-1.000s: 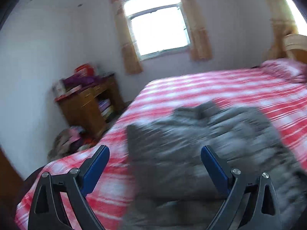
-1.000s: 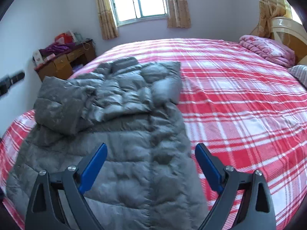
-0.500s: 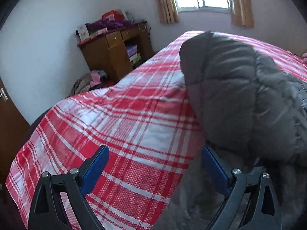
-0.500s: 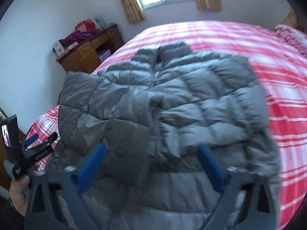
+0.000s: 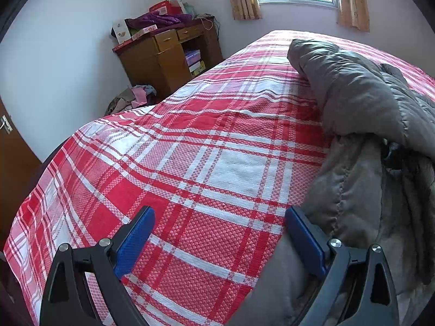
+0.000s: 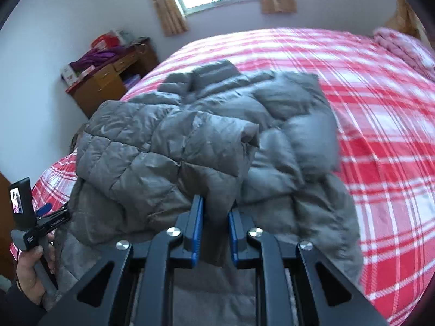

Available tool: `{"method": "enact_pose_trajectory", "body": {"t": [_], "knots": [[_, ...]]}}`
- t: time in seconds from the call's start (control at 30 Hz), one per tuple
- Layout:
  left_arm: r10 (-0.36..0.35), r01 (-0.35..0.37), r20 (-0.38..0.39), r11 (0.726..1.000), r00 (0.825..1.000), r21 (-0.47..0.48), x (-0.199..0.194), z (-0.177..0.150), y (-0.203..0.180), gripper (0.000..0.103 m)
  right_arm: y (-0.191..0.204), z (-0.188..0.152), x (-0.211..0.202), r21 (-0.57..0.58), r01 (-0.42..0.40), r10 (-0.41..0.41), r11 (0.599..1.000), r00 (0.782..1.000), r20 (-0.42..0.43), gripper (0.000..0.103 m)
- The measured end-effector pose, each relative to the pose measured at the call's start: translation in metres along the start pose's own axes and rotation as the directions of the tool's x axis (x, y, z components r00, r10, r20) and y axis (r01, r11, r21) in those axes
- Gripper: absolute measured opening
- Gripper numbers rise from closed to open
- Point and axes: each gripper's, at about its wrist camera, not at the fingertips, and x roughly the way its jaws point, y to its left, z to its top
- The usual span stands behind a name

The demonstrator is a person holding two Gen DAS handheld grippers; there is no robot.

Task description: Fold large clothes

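The right gripper (image 6: 215,228) pinches the grey quilted puffer jacket (image 6: 190,146); the left gripper (image 5: 220,240) gapes, empty, beside its edge. Only the left view shows bare red-and-white checked bedspread (image 5: 168,168) beyond.

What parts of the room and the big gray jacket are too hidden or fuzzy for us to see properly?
- Jacket underside and front: hidden in both views by its own folded layers.
- Jacket right edge, right wrist view: smeared by motion blur.
- What the right gripper pinches: only gray fabric shows between the jaws; which part of the jacket is unclear.
- Boxes on the desk: labels too small to read.
- Pillow: blurred, cut off by the frame edge.
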Motion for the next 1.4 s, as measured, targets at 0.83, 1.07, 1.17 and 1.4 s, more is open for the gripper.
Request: {"method": "enact_pose_trajectory", "body": {"t": [0.83,1.07,1.17,1.4], "knots": [[-0.305,0.293,0.194,0.952,0.932,0.092,-0.071,0.118,-0.090,0.097,0.038,0.050,-0.017,0.027,0.087,-0.090,0.996,0.981,0.174,0.052],[-0.255,0.254,0.008,0.965,0.967,0.069,0.015,0.099,-0.129,0.097,0.034,0.045,0.049,0.025,0.159,-0.160,0.987,0.981,0.110,0.052],[-0.304,0.305,-0.039,0.952,0.952,0.007,0.040,0.090,-0.125,0.097,0.029,0.037,0.063,0.001,0.177,-0.177,0.984,0.979,0.098,0.052],[-0.279,0.280,-0.064,0.960,0.958,0.015,0.048,0.087,-0.133,0.099,0.025,0.031,0.077,-0.011,0.189,-0.187,0.982,0.979,0.078,0.052]]}}
